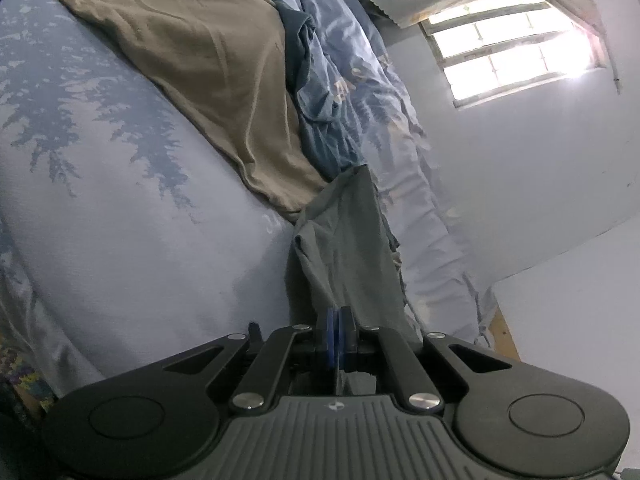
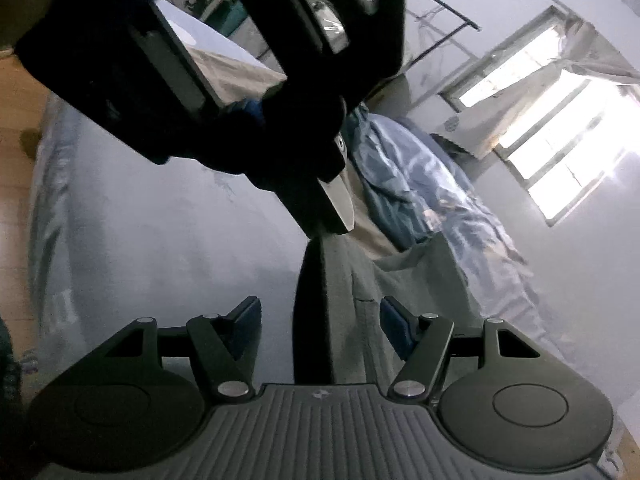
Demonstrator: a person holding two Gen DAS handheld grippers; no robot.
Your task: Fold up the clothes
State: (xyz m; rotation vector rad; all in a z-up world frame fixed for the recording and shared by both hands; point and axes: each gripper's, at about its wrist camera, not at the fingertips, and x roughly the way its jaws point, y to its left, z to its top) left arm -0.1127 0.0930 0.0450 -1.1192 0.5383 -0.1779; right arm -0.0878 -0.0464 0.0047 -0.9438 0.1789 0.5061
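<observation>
My bed point(image 1: 120, 208) wears a pale blue sheet printed with darker leafy patches. A tan garment point(image 1: 192, 72) lies spread on it toward eleven o'clock; just beside it at twelve, a crumpled blue quilt point(image 1: 352, 92) runs along the wall side.

We see a grey-green garment point(image 1: 344, 240) hanging in a taut, creased strip above the bed. A tan garment point(image 1: 192, 68) lies spread flat on the bed, and a rumpled dark blue garment point(image 1: 308, 92) touches its far edge.
</observation>
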